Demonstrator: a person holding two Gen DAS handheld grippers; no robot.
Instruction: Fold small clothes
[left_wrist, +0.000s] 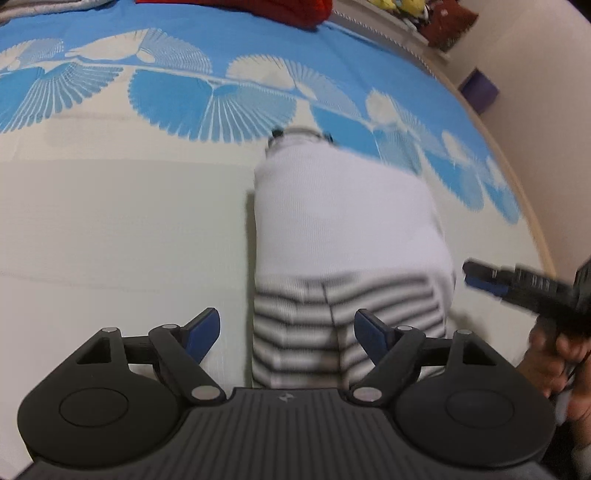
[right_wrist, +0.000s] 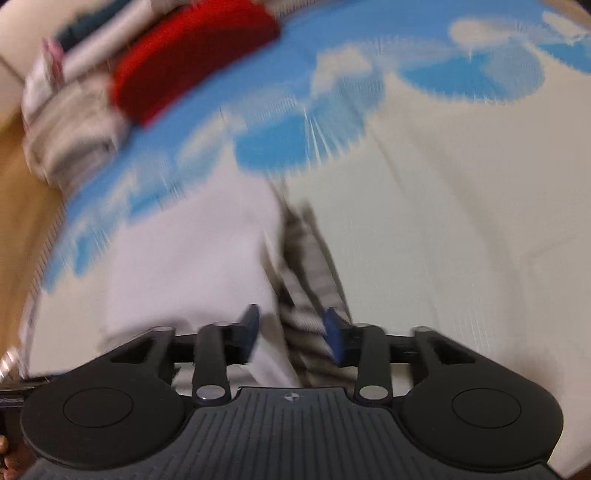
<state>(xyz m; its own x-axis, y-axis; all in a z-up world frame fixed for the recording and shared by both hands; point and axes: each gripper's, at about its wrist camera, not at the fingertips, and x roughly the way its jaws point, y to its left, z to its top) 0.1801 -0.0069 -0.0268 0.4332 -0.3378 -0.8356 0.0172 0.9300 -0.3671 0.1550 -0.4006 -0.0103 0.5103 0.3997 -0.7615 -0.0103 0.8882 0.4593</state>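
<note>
A small white garment (left_wrist: 347, 218) with a grey-and-white striped lower part lies folded into a narrow upright panel at the centre of the left wrist view, on a bed sheet (left_wrist: 122, 229) that is cream near the camera and bright blue with white fan-shaped prints toward the top. To the panel's left the cream sheet runs bare to the frame edge; to its right the bed's edge curves down the right side of the frame, close by.

The left claw (left_wrist: 286, 334) stands wide open above the striped hem, its 2 blue pads on either side of the cloth, gripping nothing. The right claw (left_wrist: 471, 275) enters from the right edge just beside the garment's right border, a hand (left_wrist: 554, 354) behind it; in its own blurred view it (right_wrist: 291, 334) is partly open over the line where white and striped cloth meet, and pad contact cannot be told.

A red folded item (right_wrist: 192, 59) and a grey stack (right_wrist: 70, 129) sit at the upper left of the right wrist view, well apart from the garment. The garment's fabric looks finely ribbed.
</note>
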